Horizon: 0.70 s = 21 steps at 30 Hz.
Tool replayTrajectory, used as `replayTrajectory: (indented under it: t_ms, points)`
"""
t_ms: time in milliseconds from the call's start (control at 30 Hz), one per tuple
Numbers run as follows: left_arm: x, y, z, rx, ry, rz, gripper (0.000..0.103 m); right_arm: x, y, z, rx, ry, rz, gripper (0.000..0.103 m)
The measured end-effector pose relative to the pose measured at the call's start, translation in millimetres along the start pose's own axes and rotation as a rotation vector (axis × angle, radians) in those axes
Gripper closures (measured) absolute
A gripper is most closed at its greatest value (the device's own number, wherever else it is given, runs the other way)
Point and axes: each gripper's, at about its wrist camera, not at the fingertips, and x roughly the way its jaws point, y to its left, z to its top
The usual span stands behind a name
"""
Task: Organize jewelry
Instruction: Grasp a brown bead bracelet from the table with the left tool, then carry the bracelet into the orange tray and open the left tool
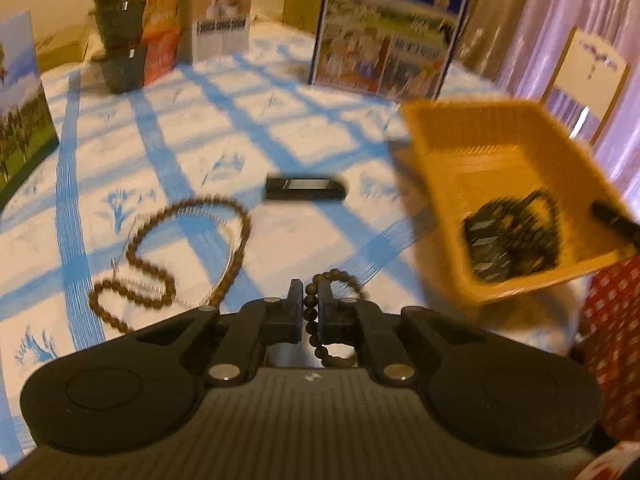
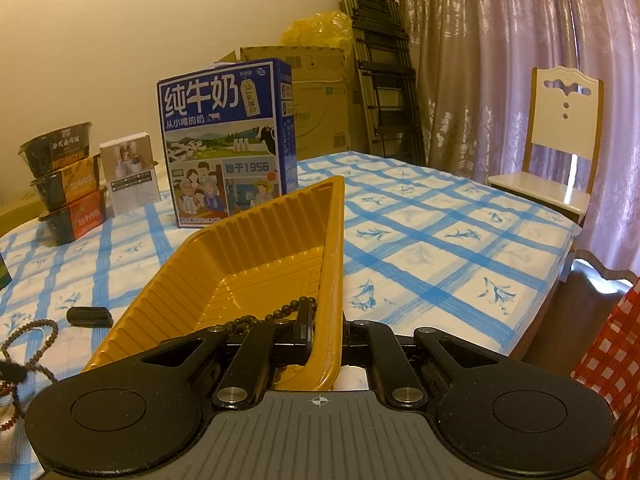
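Note:
My left gripper (image 1: 310, 294) is shut on a small dark bead bracelet (image 1: 349, 280), whose loop shows on both sides of the pads. A long brown bead necklace (image 1: 168, 256) and a thin pale chain (image 1: 228, 240) lie on the checked cloth to the left. A black clip-like piece (image 1: 306, 188) lies further ahead. The orange plastic tray (image 1: 500, 168) is tilted at the right and holds dark jewelry (image 1: 512, 236). My right gripper (image 2: 326, 320) is shut on the orange tray's (image 2: 256, 252) near rim, with dark beads (image 2: 280, 314) inside by the fingers.
A blue milk carton (image 2: 228, 140), a small white box (image 2: 130, 172) and stacked noodle bowls (image 2: 64, 180) stand at the back of the table (image 2: 440, 240). A white chair (image 2: 560, 152) stands at the right, a red checked cloth (image 2: 616, 360) near the table's edge.

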Motion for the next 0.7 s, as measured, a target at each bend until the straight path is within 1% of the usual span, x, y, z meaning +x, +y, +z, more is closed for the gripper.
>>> replayTrajectory:
  t_ms: [133, 233, 333, 467, 600, 700]
  points:
    - [-25.5, -12.4, 16.1, 0.003, -0.067, -0.037, 0.097, 0.0, 1.0, 0.3, 0.001, 0.001, 0.000, 0.095]
    - [-38.2, -23.5, 28.4, -0.001, -0.106, -0.082, 0.097, 0.0, 1.1, 0.5, -0.001, -0.002, 0.001, 0.095]
    - [-42.4, -38.9, 40.5, -0.012, -0.121, -0.154, 0.097, 0.2, 1.6, 1.1, -0.002, -0.004, 0.003, 0.095]
    - [-36.1, -72.7, 52.2, 0.008, -0.115, -0.256, 0.097, 0.2, 1.2, 0.7, 0.000, -0.004, 0.006, 0.095]
    - [-20.1, -110.3, 58.7, 0.032, -0.084, -0.370, 0.097, 0.3, 0.8, 0.4, 0.000, -0.005, 0.010, 0.095]
    - [-5.0, -129.7, 60.3, 0.022, -0.050, -0.426, 0.097, -0.3, 1.0, 0.7, -0.009, -0.007, 0.016, 0.095]
